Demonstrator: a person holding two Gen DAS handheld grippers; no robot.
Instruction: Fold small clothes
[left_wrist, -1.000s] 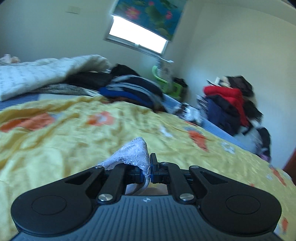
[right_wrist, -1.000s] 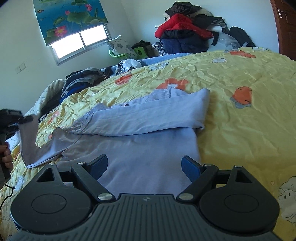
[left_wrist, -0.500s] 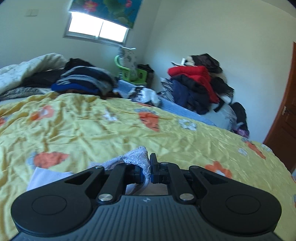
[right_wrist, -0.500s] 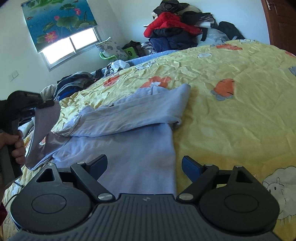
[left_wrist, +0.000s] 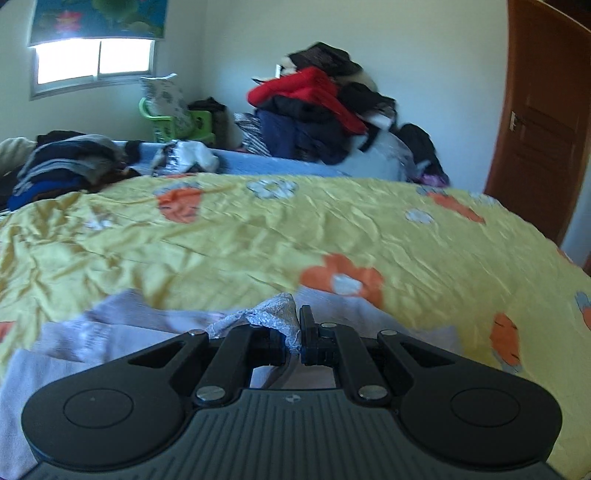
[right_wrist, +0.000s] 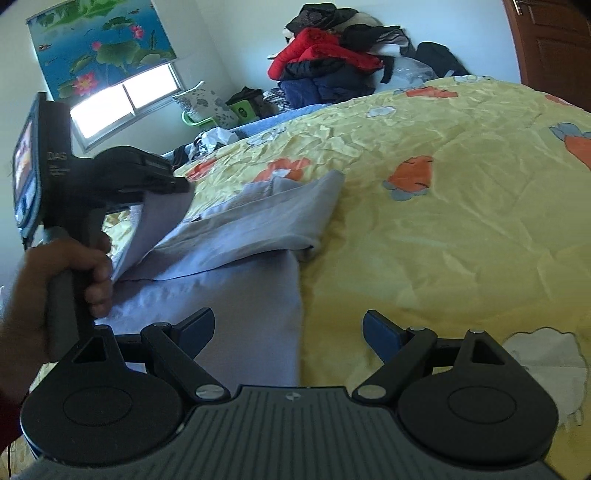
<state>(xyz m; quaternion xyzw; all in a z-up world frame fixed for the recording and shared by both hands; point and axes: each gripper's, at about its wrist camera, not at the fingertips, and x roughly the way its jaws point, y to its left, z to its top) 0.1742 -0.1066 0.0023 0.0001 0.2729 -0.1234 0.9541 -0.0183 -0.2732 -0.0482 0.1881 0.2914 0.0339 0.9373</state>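
Observation:
A pale lilac garment (right_wrist: 236, 251) lies on the yellow bedspread (right_wrist: 443, 229), one sleeve folded across its body. My left gripper (left_wrist: 298, 334) is shut on the lace-edged cuff (left_wrist: 271, 315) of the other sleeve. In the right wrist view that same left gripper (right_wrist: 183, 184), held by a hand (right_wrist: 55, 280), carries the sleeve in the air over the garment's left side. My right gripper (right_wrist: 288, 332) stands open low over the garment's near right edge, with nothing pinched between its blue pads (right_wrist: 376, 330).
A heap of red and dark clothes (left_wrist: 317, 110) sits beyond the bed's far side, with a green chair (left_wrist: 173, 122) near the window. A stack of dark clothes (left_wrist: 62, 162) lies at the bed's far left. A brown door (left_wrist: 543, 118) is on the right.
The left gripper has swung right with the sleeve cuff, bringing it from the bed's left edge over the garment. The right gripper has shifted slightly and stayed open.

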